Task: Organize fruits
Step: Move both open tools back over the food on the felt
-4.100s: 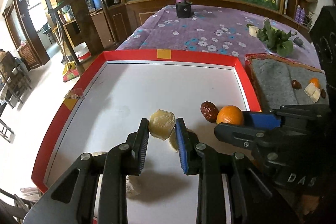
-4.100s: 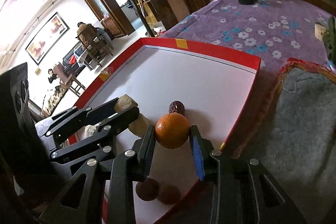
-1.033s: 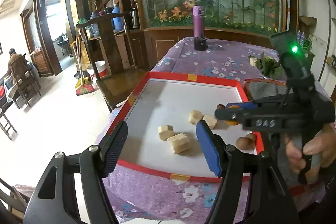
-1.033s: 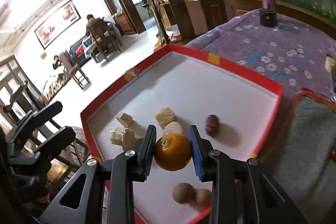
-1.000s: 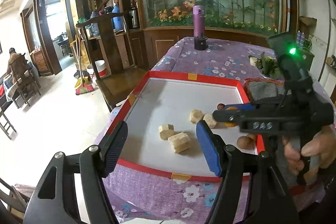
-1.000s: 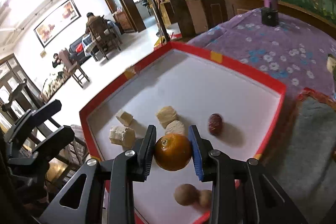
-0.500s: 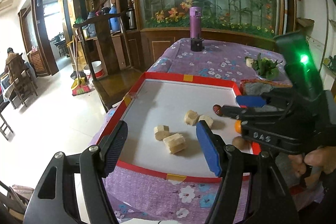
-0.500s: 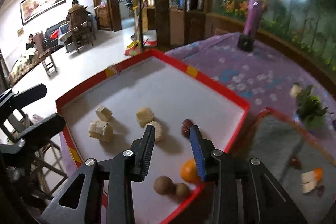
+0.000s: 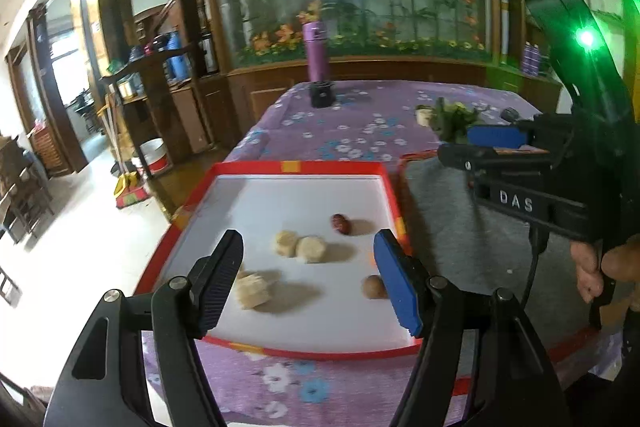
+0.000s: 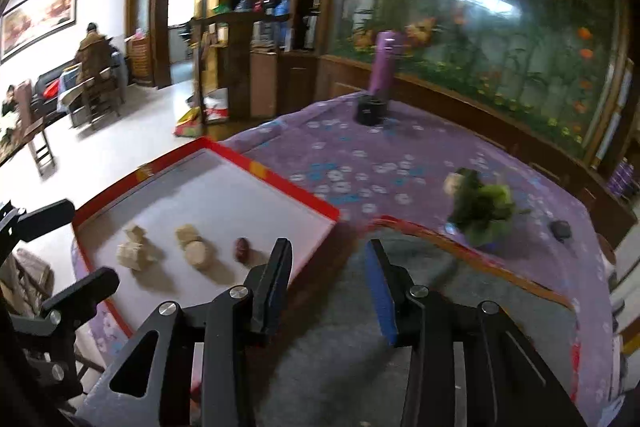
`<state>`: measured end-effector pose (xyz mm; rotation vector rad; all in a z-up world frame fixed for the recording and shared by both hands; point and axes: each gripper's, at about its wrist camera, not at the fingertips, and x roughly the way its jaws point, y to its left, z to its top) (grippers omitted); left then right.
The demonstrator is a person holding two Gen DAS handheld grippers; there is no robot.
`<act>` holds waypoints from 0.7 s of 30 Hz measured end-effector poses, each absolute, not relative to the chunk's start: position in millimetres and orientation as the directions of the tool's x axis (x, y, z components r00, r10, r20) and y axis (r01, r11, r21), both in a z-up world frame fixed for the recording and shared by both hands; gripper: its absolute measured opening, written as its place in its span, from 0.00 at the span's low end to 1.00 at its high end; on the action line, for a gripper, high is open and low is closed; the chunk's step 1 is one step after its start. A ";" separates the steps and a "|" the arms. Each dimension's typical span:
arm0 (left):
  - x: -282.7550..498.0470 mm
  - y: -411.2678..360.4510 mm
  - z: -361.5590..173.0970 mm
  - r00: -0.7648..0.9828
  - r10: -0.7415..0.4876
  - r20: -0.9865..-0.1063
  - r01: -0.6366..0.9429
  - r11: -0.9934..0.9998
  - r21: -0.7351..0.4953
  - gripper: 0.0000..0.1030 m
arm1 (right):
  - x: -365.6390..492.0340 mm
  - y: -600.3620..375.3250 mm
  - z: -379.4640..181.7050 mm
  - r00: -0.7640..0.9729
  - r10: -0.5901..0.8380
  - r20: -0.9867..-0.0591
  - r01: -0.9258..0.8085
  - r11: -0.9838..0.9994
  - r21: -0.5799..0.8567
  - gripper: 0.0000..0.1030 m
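My left claw hangs wide and empty above the tray, where the date and pale fruit chunks lie. My right claw, empty, is opening over the grey mat.

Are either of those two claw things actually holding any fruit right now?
No. The left gripper is open and empty above the tray; the right gripper is opening over the grey mat, nothing between its jaws.
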<state>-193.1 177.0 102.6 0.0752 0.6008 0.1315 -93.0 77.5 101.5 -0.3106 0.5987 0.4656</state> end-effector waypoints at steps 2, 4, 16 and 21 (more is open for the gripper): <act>-190.7 165.8 104.2 0.819 0.127 -0.560 -0.077 0.991 0.113 0.66 | -89.6 60.2 103.8 0.741 0.301 -0.600 -0.467 0.873 -0.139 0.39; -188.3 152.0 105.8 0.821 0.107 -0.561 -0.045 0.991 0.124 0.66 | -86.2 41.8 106.2 0.754 0.277 -0.595 -0.432 0.892 -0.131 0.39; -174.1 79.0 113.1 0.818 0.017 -0.575 0.107 0.978 0.182 0.66 | -74.3 -44.7 112.6 0.795 0.161 -0.585 -0.272 0.956 -0.107 0.39; -165.7 51.9 114.0 0.813 -0.010 -0.582 0.159 0.966 0.205 0.66 | -70.1 -75.4 112.1 0.799 0.121 -0.589 -0.219 0.971 -0.098 0.40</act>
